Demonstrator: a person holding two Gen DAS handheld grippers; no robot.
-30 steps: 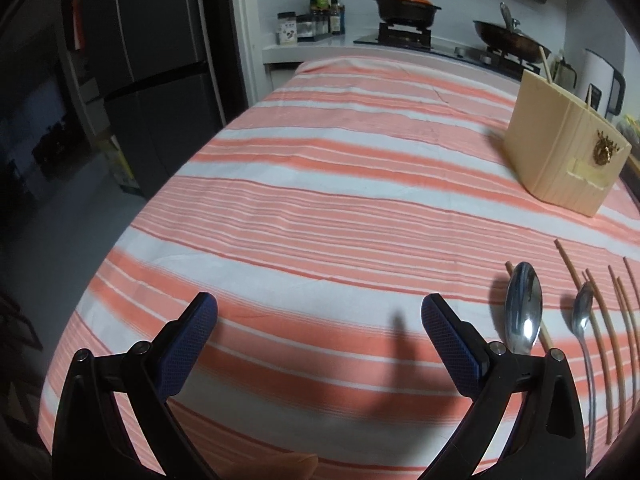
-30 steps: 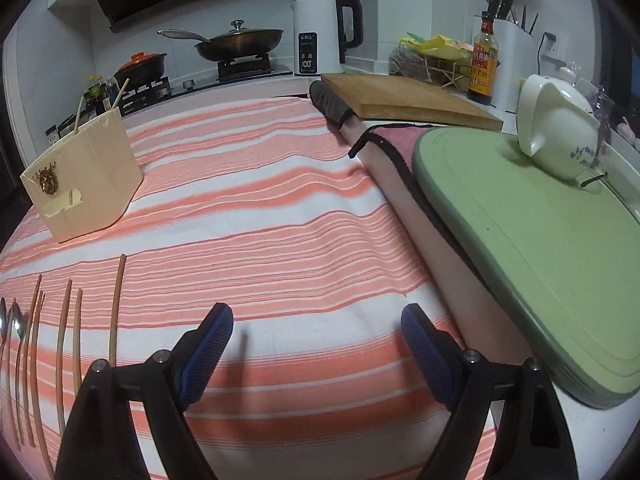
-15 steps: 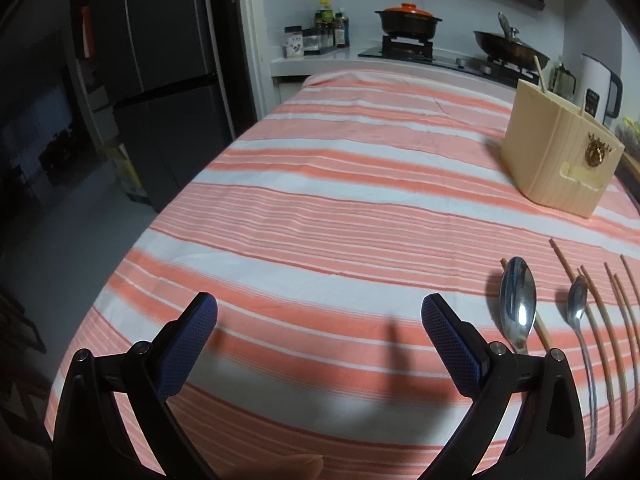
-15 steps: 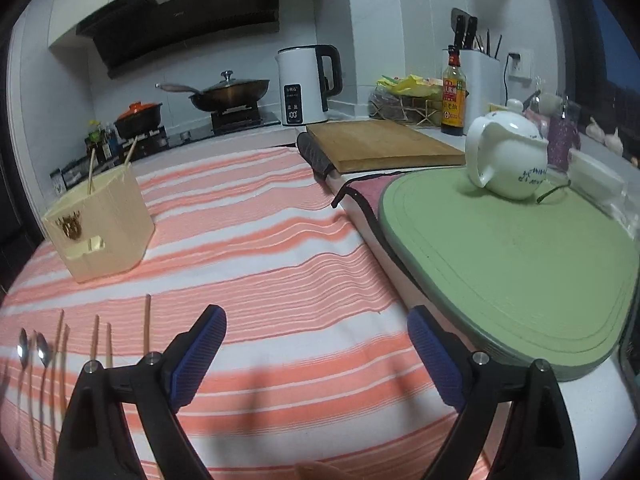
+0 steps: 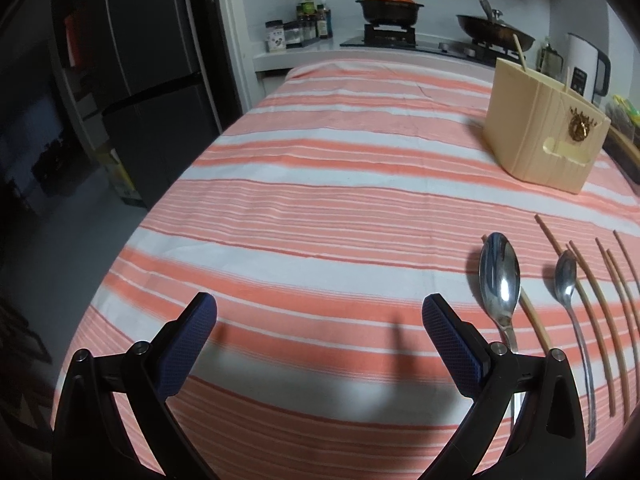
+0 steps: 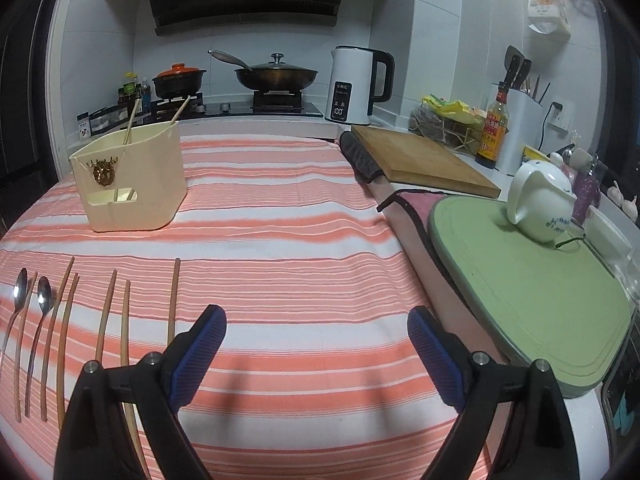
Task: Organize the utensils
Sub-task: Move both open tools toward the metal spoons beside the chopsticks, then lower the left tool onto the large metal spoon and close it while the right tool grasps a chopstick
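A cream utensil holder [image 5: 544,132] stands on the striped cloth at the far right; it also shows in the right wrist view [image 6: 130,174] with two chopsticks standing in it. Two metal spoons, a large spoon [image 5: 499,280] and a small spoon [image 5: 566,280], lie beside several wooden chopsticks [image 5: 600,300] at the near right. In the right wrist view the spoons [image 6: 42,300] and chopsticks [image 6: 108,308] lie at the near left. My left gripper [image 5: 320,336] is open and empty, left of the large spoon. My right gripper [image 6: 316,344] is open and empty, right of the chopsticks.
A green cutting board [image 6: 528,292] with a white teapot [image 6: 540,204] lies at the right. A wooden board [image 6: 420,160], a kettle [image 6: 352,86], a sauce bottle [image 6: 494,132] and a stove with pots [image 6: 276,76] stand behind. A dark fridge [image 5: 140,80] stands left of the table edge.
Both grippers have risen and tilted up, so more of the kitchen shows. The right view now takes in the holder, spoons and chopsticks. Both stay open.
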